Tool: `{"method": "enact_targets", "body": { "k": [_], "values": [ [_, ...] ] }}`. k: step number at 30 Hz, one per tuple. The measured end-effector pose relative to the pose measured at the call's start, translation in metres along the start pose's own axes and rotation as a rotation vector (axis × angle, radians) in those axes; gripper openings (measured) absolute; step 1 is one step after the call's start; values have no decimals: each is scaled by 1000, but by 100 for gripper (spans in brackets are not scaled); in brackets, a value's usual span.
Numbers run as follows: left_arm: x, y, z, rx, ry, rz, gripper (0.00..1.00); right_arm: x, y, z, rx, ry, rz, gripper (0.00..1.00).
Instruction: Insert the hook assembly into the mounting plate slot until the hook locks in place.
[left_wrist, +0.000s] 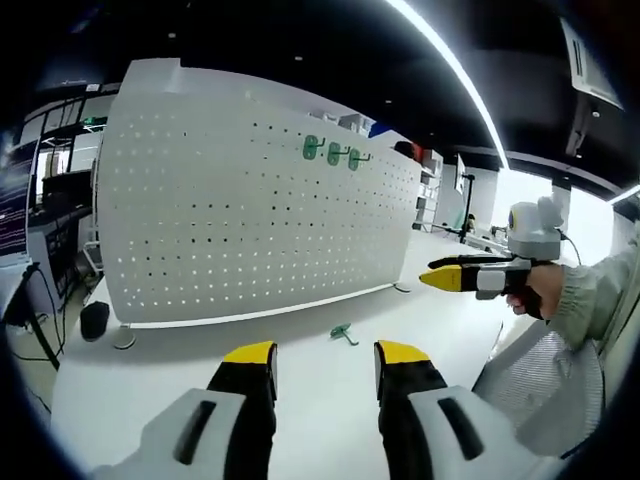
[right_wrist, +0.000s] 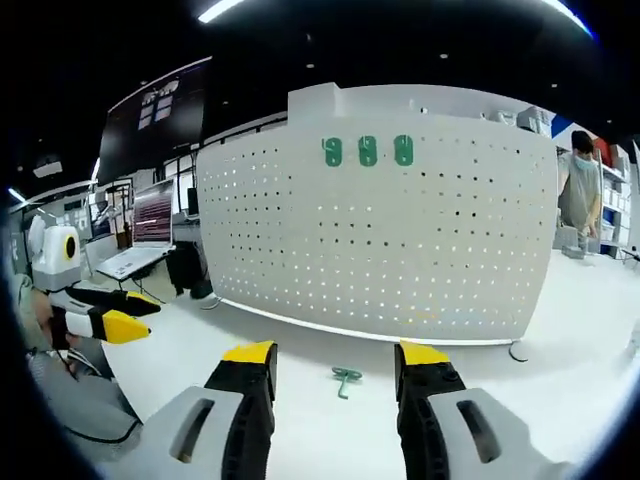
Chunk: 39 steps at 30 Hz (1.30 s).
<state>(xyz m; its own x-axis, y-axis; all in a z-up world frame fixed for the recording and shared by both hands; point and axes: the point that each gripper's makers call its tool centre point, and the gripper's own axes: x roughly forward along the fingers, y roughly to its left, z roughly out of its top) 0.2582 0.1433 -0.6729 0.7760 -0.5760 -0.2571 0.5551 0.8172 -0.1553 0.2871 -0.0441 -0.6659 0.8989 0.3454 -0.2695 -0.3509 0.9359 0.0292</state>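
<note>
while both grippers hovered short of the work, the scene read as below.

left gripper view, own tool: the left gripper (left_wrist: 326, 362) rose from the bottom with its yellow-tipped jaws apart and nothing between them, likely kept wide so the loose hook could be taken next.
left gripper view, target: the green hook (left_wrist: 343, 333) lay flat on the white table (left_wrist: 300, 420), just beyond the jaw tips and in front of the board, free of both tools.
left gripper view, board: the white pegboard (left_wrist: 230, 200) stood upright on small round feet, probably so its holes faced the person for insertion.
left gripper view, mounted pieces: three green hooks (left_wrist: 331, 152) sat in a row high on the board, seemingly already seated.
left gripper view, other tool: the right gripper (left_wrist: 455, 277) came in from the right in a person's hand (left_wrist: 535, 292); whether its jaws were apart could not be told from this side-on angle.

right gripper view, own tool: the right gripper (right_wrist: 338, 362) showed its jaws spread and empty, centred on the green hook (right_wrist: 346, 379), which suggested it was lined up for the pick.
right gripper view, board: the pegboard (right_wrist: 400, 240) faced the camera squarely, with the three green hooks (right_wrist: 367, 151) near its top edge.
right gripper view, other tool: the left gripper (right_wrist: 125, 315) hung at the left, well apart from the hook.
right gripper view, background: a person (right_wrist: 580, 190) stood beyond the board's right end.

judgement: the insertion had not begun; the hook still needed lifting.
</note>
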Motion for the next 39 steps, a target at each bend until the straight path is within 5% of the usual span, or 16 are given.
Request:
{"method": "enact_targets", "body": {
  "k": [15, 22, 31, 36, 39],
  "values": [
    [29, -12, -10, 73, 108, -41, 40, -15, 13, -25, 38, 48, 82, 44],
    [60, -22, -14, 195, 182, -142, 35, -11, 17, -31, 115, 56, 127, 44],
    [99, -28, -20, 354, 252, -228, 34, -12, 23, -26, 126, 34, 155, 41],
    [126, -28, -33, 486, 339, -292, 34, -13, 23, -20, 110, 6, 156, 38],
    [143, -28, -34, 490, 350, -305, 33, -12, 23, -21, 137, 11, 164, 37]
  ]
}}
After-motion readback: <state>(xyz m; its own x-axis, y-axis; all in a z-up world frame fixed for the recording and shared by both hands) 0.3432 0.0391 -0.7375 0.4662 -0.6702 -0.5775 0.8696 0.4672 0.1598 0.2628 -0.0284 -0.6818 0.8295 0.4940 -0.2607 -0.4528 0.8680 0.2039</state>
